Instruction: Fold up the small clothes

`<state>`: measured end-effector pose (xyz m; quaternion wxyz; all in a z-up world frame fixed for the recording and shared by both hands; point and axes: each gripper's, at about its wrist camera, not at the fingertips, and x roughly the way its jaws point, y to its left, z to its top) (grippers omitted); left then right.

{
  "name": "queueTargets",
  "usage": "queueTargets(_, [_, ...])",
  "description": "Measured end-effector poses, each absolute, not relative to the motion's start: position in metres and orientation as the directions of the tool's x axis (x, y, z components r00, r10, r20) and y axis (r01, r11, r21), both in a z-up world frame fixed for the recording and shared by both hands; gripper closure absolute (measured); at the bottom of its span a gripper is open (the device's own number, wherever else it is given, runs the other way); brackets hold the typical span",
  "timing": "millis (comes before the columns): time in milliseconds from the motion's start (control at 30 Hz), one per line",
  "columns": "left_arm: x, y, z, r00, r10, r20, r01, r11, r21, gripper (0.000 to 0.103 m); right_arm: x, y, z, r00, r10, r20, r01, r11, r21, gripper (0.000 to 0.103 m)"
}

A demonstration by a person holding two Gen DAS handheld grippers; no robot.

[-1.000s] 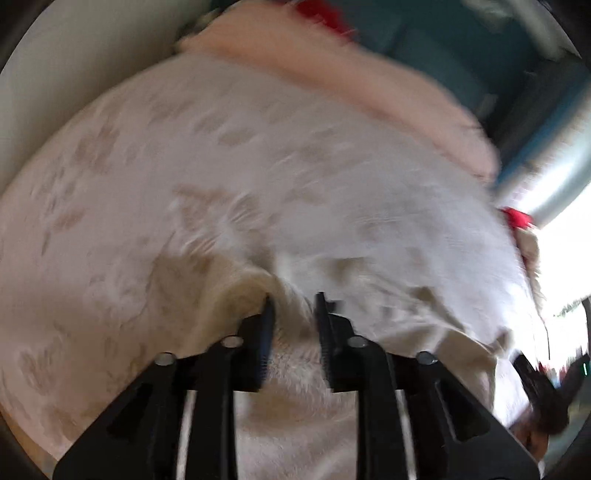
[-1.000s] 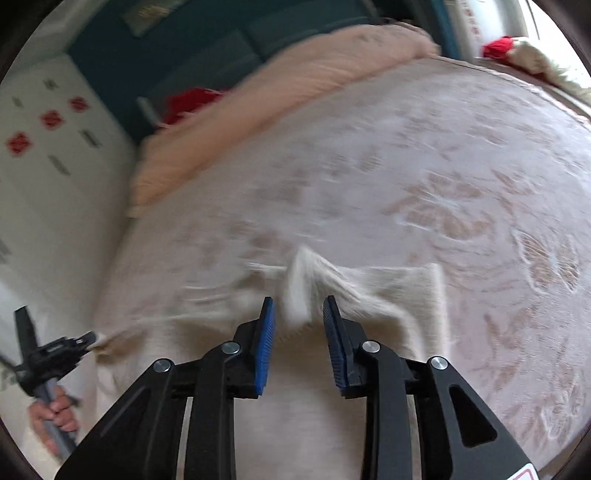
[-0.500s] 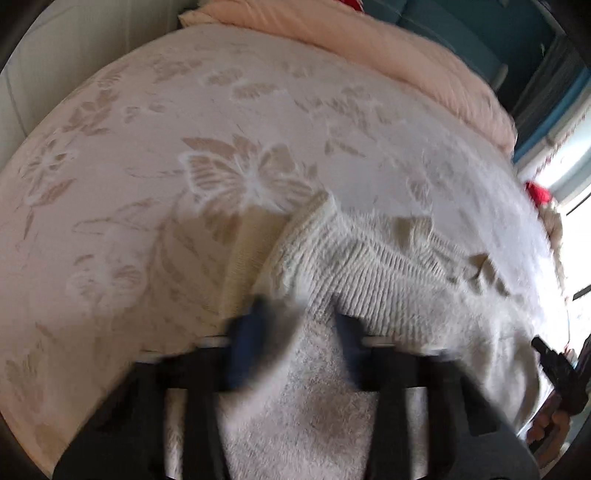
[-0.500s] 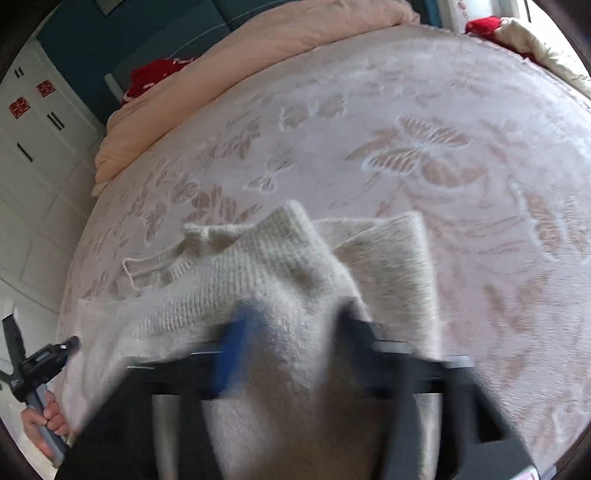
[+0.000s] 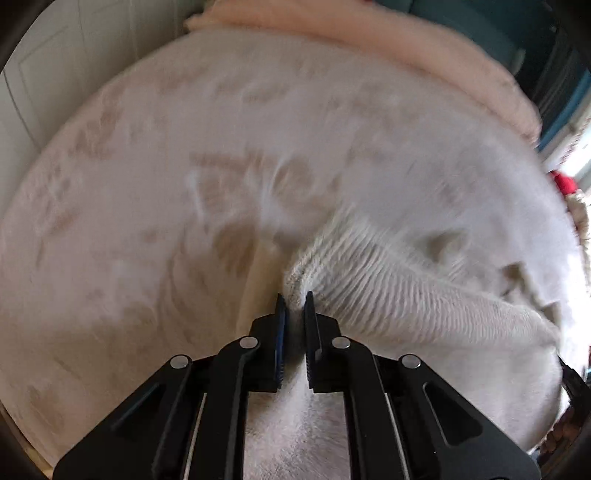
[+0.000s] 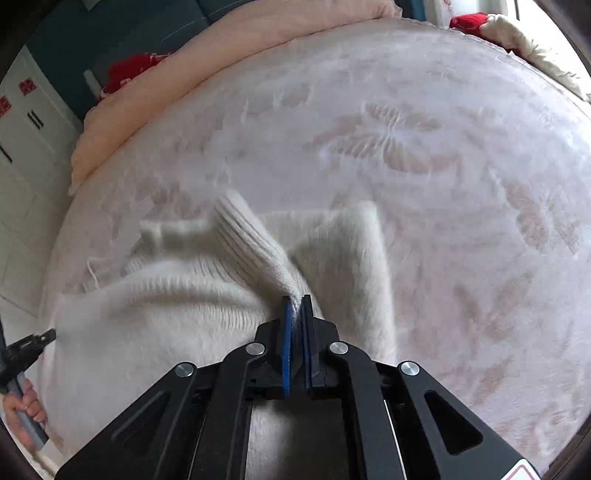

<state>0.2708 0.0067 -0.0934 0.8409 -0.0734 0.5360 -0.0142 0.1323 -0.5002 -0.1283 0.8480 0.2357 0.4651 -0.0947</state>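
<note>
A pale pink bedspread [image 6: 424, 177] with a raised pattern of butterflies and leaves covers the bed. Along its far edge lies a peach blanket [image 6: 207, 62], with a red cloth [image 6: 129, 70] just behind it against a dark teal wall [image 6: 110, 29]. White cabinet doors [image 6: 22, 122] stand at the left. A fringed cream throw [image 6: 524, 40] and another red item [image 6: 469, 20] lie at the far right corner.

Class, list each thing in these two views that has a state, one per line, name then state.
Left tool: shut, pinching the sweater's ribbed edge.
Right tool: shut, pinching the ribbed edge too.
White knit sweater: rumpled, partly lifted, not yet folded.
Bedspread: spread flat under the sweater.
Pink quilt: bunched along the far edge.
</note>
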Motion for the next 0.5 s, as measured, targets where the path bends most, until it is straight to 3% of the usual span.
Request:
queueTargets(167, [0.254,0.003,-0.066,0.483,-0.113,-0.868,-0.014,0.991,-0.136,0.091,0.110,-0.492,-0.069,0.672,0.041,-0.739,0.335,0.874,0.353,0.090])
queueTargets(233, [0.244,-0.002,-0.046,0.516,-0.111,-0.849,0.012,0.992,-0.122,0.088,0.107,-0.485,-0.054,0.699,0.037,-0.714,0.303,0.889,0.343,0.070])
queueTargets(267, [0.243,-0.004,-0.041,0.521,-0.118,-0.845,0.023,0.992,-0.124,0.080,0.112,-0.484,-0.052,0.697,0.050,-0.715,0.291,0.892,0.346,0.053])
queueTargets(300, [0.244,-0.010,-0.038,0.518,-0.129,-0.846,0.041,0.991,-0.126,0.068,0.120,-0.486,-0.053,0.690,0.052,-0.722,0.289,0.894,0.342,0.050])
queueTargets(367, [0.250,-0.020,-0.041,0.505,-0.126,-0.854,0.055,0.992,-0.114,0.060,0.141,-0.483,-0.066,0.642,0.032,-0.766,0.294,0.913,0.284,0.050])
queueTargets(467, [0.266,-0.030,-0.060,0.463,-0.084,-0.882,0.030,0.996,-0.079,0.060,0.174,-0.483,-0.100,0.535,0.040,-0.844,0.315,0.917,0.244,0.050])
queueTargets(500, [0.272,-0.029,-0.068,0.447,-0.078,-0.891,0.016,0.997,-0.080,0.060,0.181,-0.481,-0.111,0.509,0.055,-0.859,0.319,0.915,0.247,0.059])
